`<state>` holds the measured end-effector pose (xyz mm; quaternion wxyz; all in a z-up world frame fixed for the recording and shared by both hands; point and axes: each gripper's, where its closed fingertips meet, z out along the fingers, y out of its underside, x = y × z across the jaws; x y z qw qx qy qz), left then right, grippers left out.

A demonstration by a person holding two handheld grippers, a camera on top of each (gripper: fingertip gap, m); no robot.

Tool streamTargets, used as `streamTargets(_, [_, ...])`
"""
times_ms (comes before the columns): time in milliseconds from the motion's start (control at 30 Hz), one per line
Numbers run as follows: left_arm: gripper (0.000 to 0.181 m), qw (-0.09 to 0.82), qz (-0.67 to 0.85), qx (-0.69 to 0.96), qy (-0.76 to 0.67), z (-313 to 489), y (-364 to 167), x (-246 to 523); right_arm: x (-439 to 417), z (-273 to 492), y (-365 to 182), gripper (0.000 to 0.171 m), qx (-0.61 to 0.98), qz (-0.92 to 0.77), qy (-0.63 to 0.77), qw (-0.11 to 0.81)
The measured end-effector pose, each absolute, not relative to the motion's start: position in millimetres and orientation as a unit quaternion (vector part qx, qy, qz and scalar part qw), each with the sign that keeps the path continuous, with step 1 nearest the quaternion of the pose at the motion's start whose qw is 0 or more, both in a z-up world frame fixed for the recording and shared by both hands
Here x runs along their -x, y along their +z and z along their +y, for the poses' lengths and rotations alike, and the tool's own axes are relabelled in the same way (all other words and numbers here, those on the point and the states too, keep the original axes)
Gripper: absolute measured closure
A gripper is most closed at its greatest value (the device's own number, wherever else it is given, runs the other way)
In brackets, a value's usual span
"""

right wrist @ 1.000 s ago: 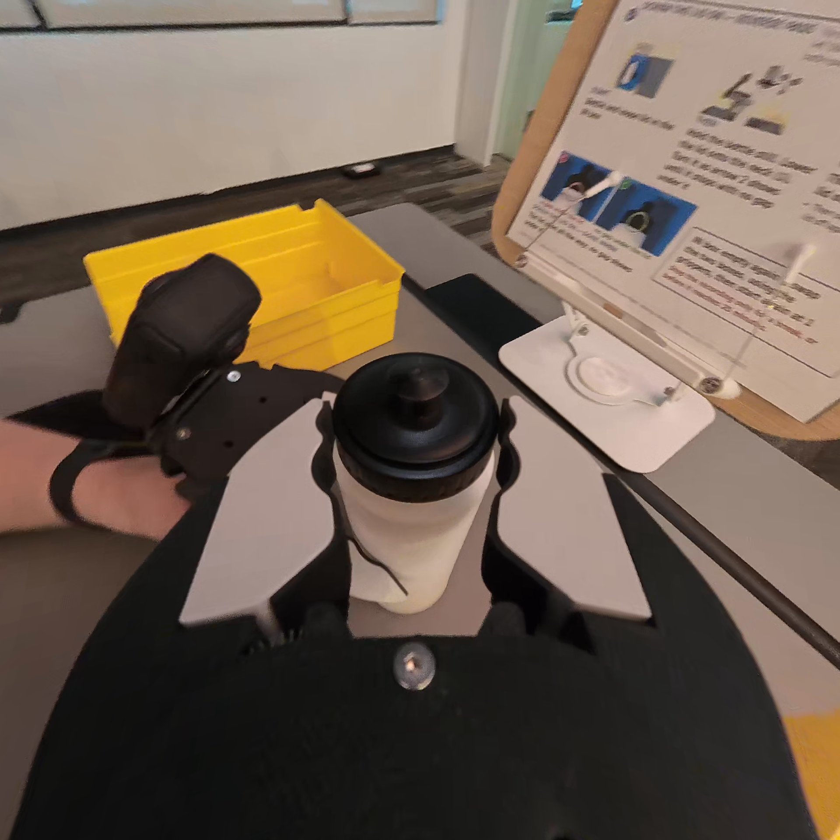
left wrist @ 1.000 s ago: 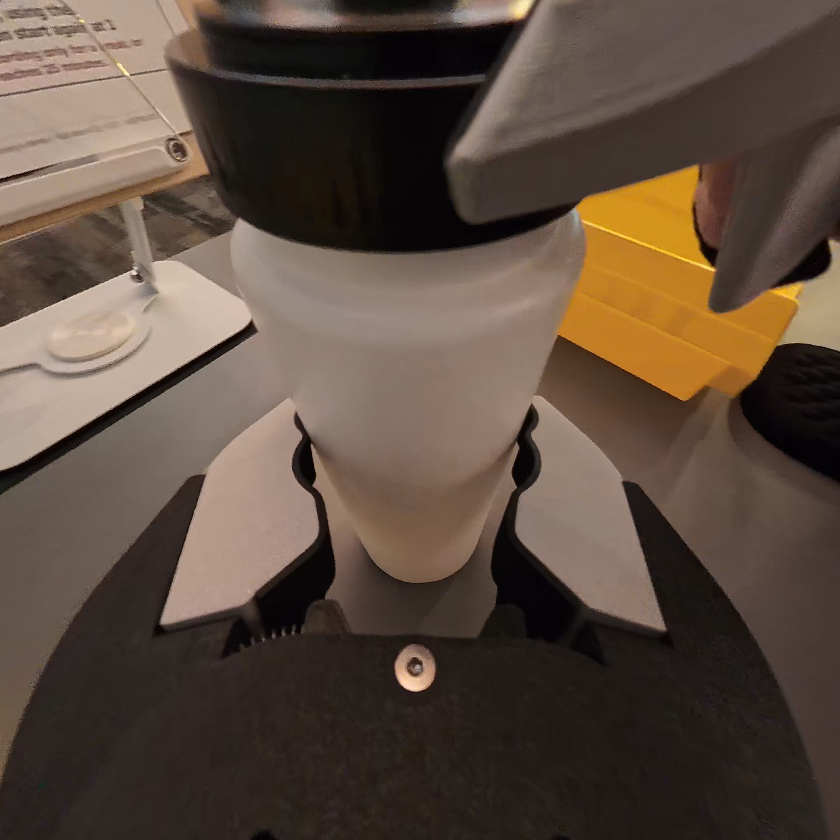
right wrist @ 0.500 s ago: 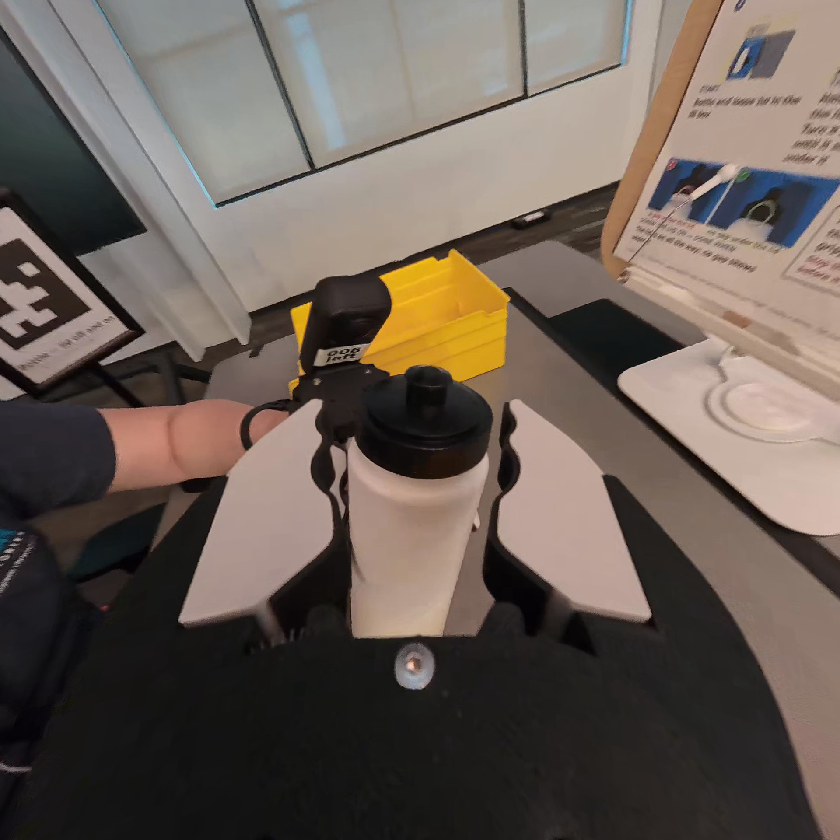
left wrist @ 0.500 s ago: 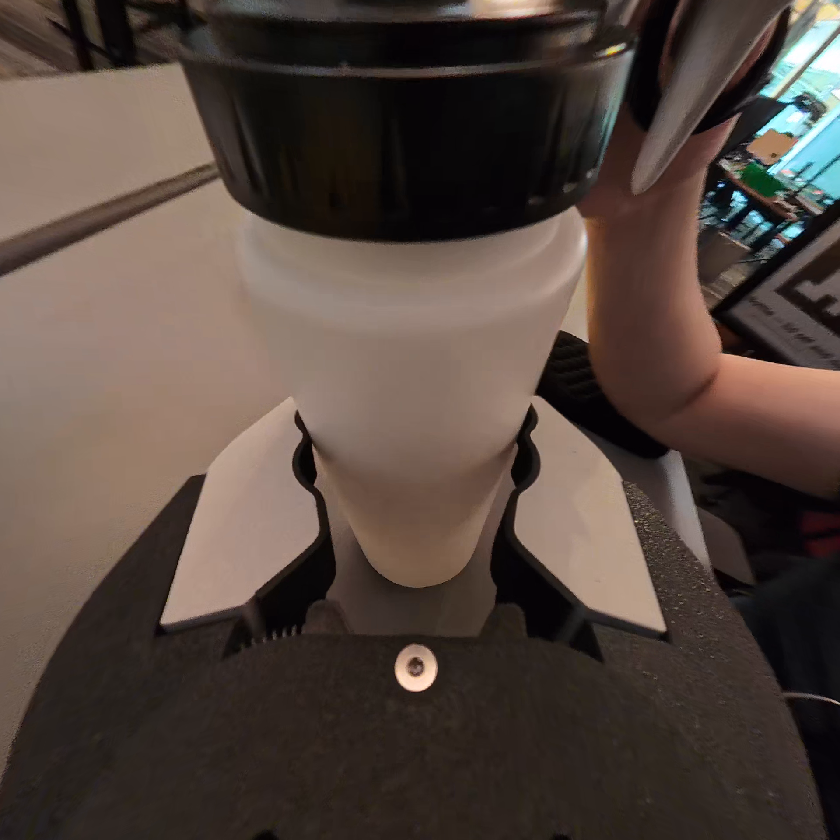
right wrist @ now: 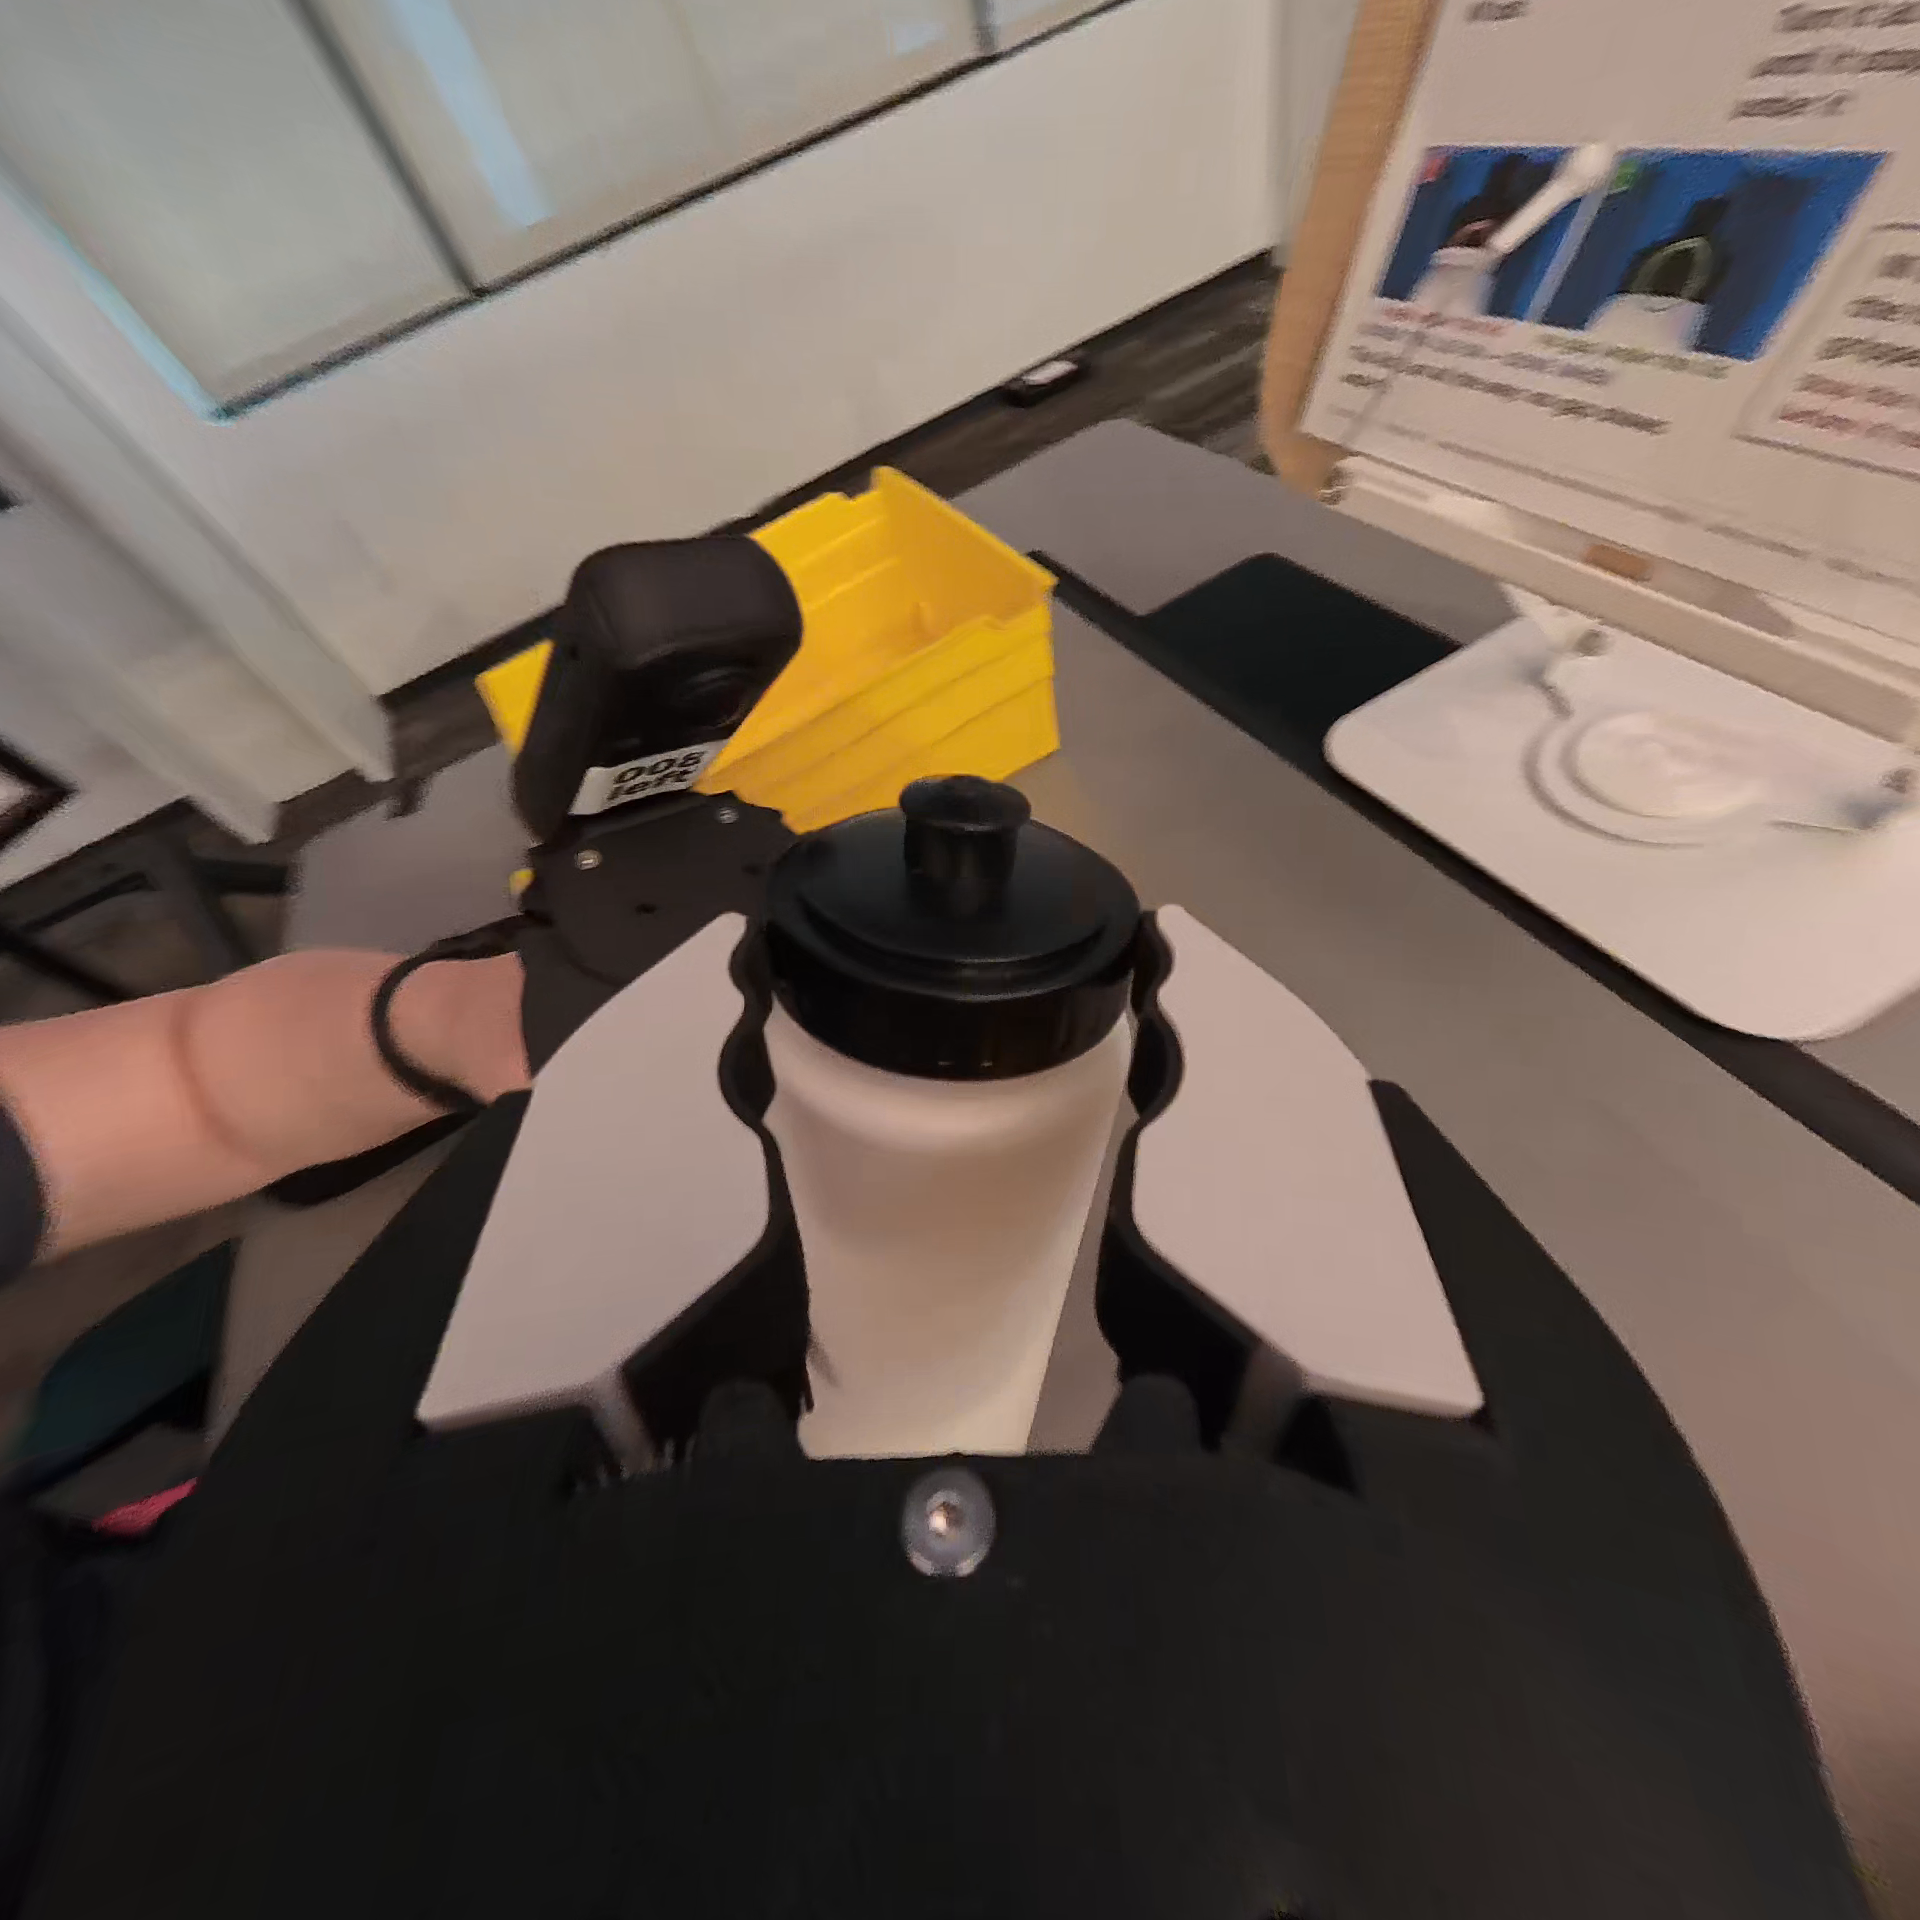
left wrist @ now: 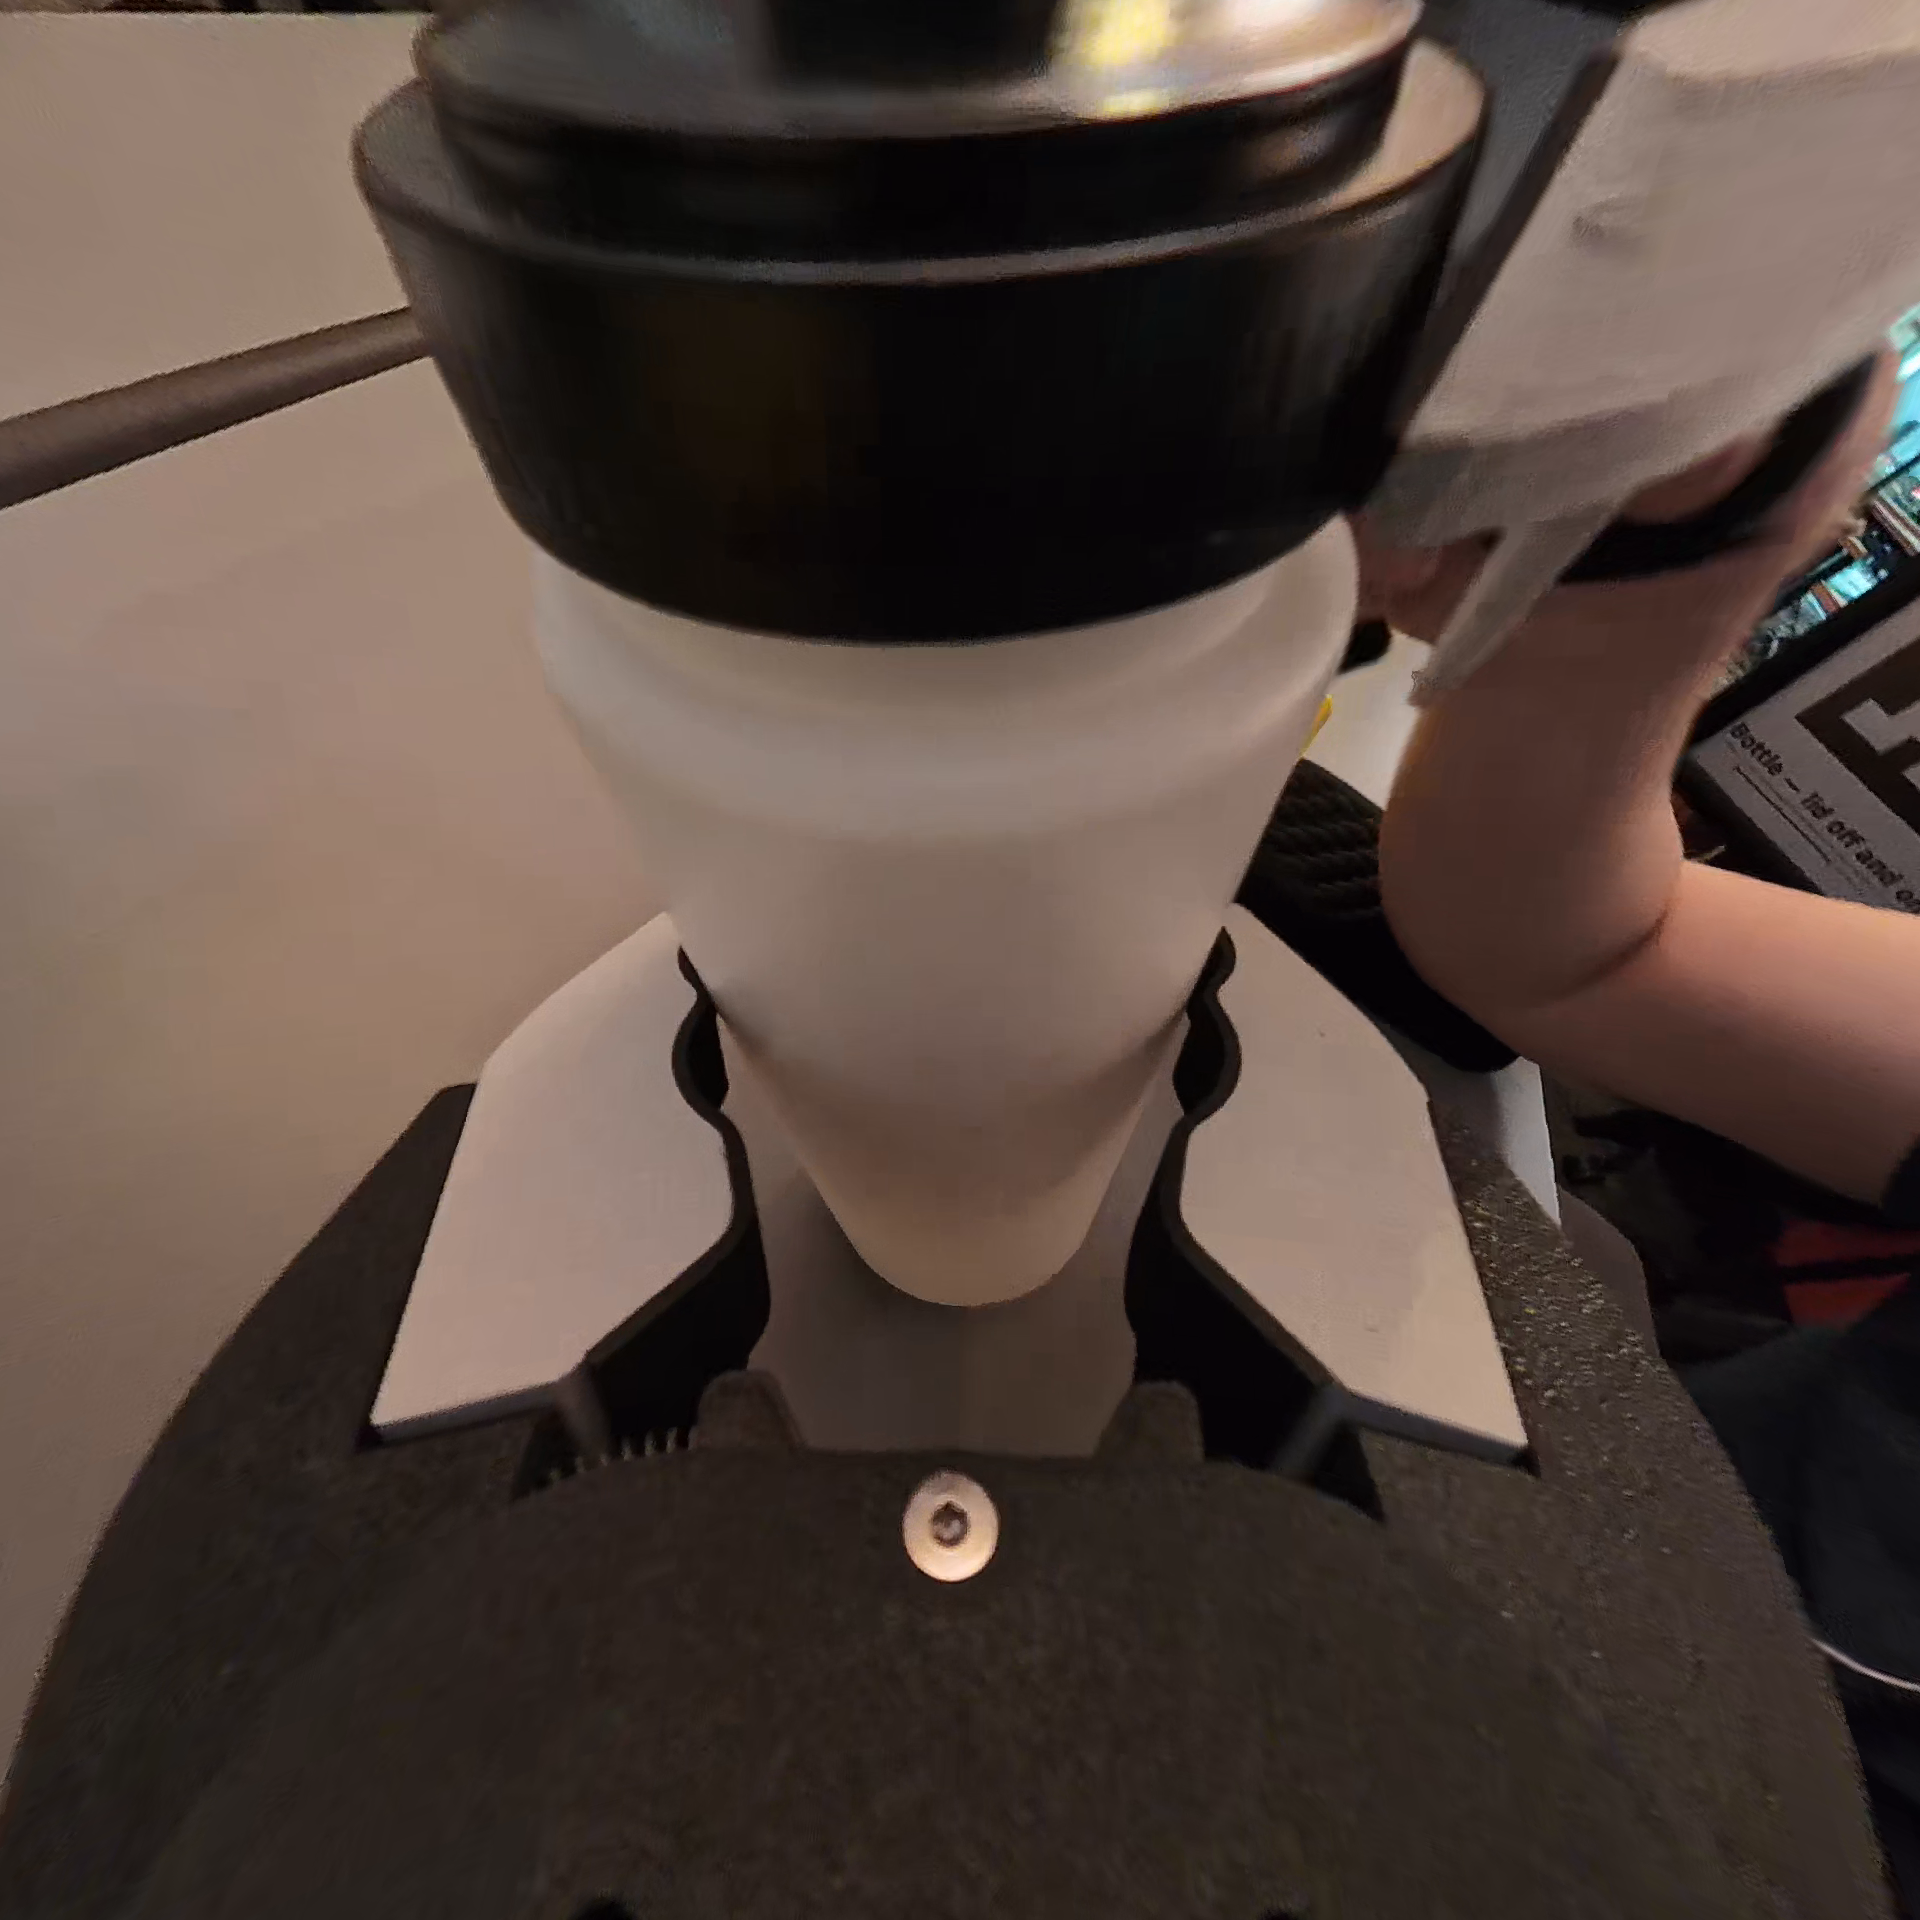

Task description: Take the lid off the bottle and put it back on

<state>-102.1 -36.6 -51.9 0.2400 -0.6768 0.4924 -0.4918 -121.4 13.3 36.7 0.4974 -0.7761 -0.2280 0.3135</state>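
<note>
A white plastic bottle [left wrist: 935, 883] with a black screw lid [left wrist: 914, 416] stands upright on the grey table. My left gripper [left wrist: 951, 997] is shut on the bottle's lower body. It also shows in the right wrist view [right wrist: 644, 883], behind the bottle [right wrist: 935, 1195]. My right gripper [right wrist: 948, 977] comes from the opposite side, with both fingers against the sides of the lid [right wrist: 945, 935], which sits on the bottle's neck. One of its grey fingers [left wrist: 1662, 260] shows at the lid's right edge in the left wrist view. The image is motion-blurred.
A yellow bin [right wrist: 914, 665] sits behind the bottle. An instruction board [right wrist: 1621, 260] on a white base [right wrist: 1621, 810] stands at the right, with a black pad [right wrist: 1288, 634] beside it. The person's forearms [left wrist: 1558, 935] [right wrist: 208, 1081] hold the grippers.
My right gripper's fingers have closed in from a gap onto the lid. The left wrist view swung from the board and bin toward the wall and the person's arm, still holding the bottle.
</note>
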Motion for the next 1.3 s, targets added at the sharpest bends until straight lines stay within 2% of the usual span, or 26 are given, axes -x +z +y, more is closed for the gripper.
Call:
streamTargets(67, [0.094,0.243,0.489,0.683,-0.486,-34,-52,103,122,16,37,0.103,0.787,-0.211,0.26,0.518])
streamTargets(233, [0.094,0.278,0.502,0.676,-0.463,-27,-51,104,124,16,42,0.103,0.782,-0.203,0.239,0.539])
streamTargets(367, [0.094,0.319,0.545,0.645,-0.429,-23,-50,104,126,1,58,0.095,0.743,-0.289,0.28,0.535])
streamTargets(467, [0.094,0.341,0.573,0.613,-0.423,-27,-51,102,120,-8,66,0.094,0.708,-0.329,0.315,0.539])
streamTargets(633, [0.094,0.377,0.605,0.58,-0.395,-29,-53,100,130,-18,47,0.099,0.696,-0.404,0.318,0.502])
streamTargets(733, [0.094,0.397,0.584,0.595,-0.384,-19,-53,100,131,-11,47,0.099,0.705,-0.389,0.29,0.517])
streamTargets(900, [0.095,0.445,0.528,0.629,-0.356,6,-52,106,132,14,47,0.099,0.745,-0.271,0.214,0.57])
streamTargets(1033, [0.095,0.436,0.528,0.633,-0.361,7,-52,107,133,20,50,0.099,0.74,-0.211,0.178,0.613])
streamTargets(1100, [0.095,0.431,0.534,0.629,-0.366,6,-52,106,133,17,49,0.098,0.743,-0.245,0.187,0.594])
streamTargets(1167, [0.095,0.425,0.546,0.618,-0.372,2,-52,105,136,8,57,0.09,0.724,-0.288,0.239,0.579])
streamTargets(1300, [0.095,0.411,0.573,0.584,-0.402,-14,-52,101,131,-7,55,0.092,0.694,-0.368,0.285,0.549])
